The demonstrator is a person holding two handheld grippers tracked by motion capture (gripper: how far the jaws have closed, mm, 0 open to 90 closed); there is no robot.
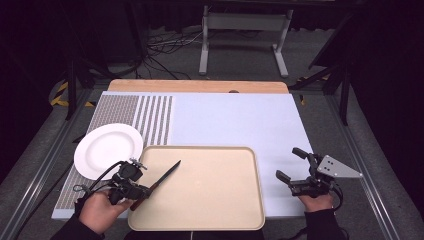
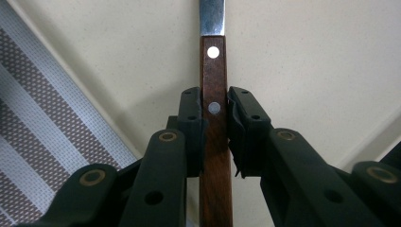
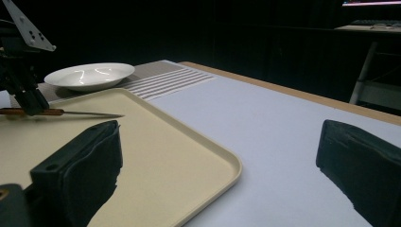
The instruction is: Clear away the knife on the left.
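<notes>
Dark room around pale surface. Left hand-held gripper clamped on knife handle above tray; blade tip cut off in its view. Right hand-held gripper jaws apart. No legible writing.

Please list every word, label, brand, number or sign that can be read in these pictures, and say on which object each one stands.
None: no readable text stands on anything here.
The knife shows plain rivets on a wooden handle, no brand mark.
The tray, the plate and the striped mat carry no lettering.
</notes>
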